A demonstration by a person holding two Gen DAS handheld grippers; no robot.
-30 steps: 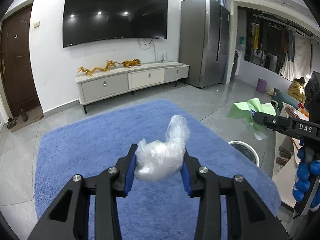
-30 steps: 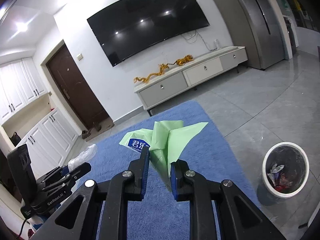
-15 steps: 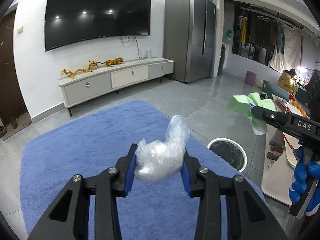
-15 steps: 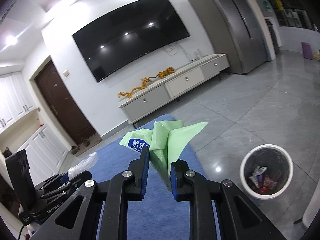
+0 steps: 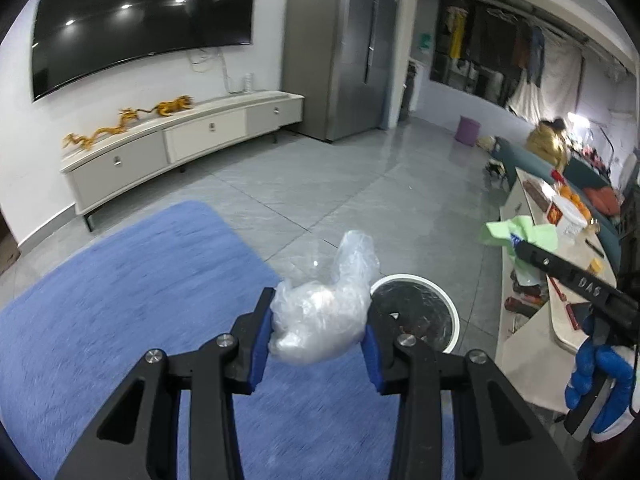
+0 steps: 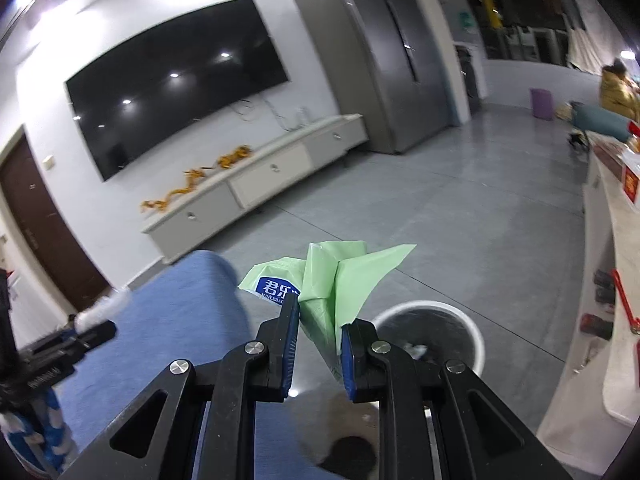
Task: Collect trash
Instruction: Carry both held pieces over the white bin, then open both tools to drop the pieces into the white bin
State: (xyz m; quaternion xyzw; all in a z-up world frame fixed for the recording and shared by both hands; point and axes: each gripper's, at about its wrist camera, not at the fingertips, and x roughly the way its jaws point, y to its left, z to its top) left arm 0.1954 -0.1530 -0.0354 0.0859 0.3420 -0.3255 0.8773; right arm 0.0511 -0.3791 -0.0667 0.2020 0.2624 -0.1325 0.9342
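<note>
My left gripper [image 5: 314, 330] is shut on a crumpled clear plastic bag [image 5: 324, 316], held in the air above the edge of the blue rug [image 5: 120, 304]. A white round trash bin [image 5: 424, 312] with a black liner stands on the floor just beyond and right of it. My right gripper [image 6: 319, 340] is shut on a green plastic wrapper [image 6: 332, 280] with a blue label, held just short of the same bin [image 6: 432, 332]. The right gripper also shows at the right of the left wrist view [image 5: 520, 250], and the left gripper at the far left of the right wrist view [image 6: 106, 326].
A low white TV cabinet [image 5: 180, 148] stands against the far wall under a large TV [image 5: 140, 24], with a grey fridge [image 5: 344, 48] to its right. A white table [image 6: 612, 272] with clutter runs along the right side. Grey tiled floor lies around the bin.
Both grippers have moved forward and to the right towards the bin, which now sits close beneath them. Each still holds its piece of trash.
</note>
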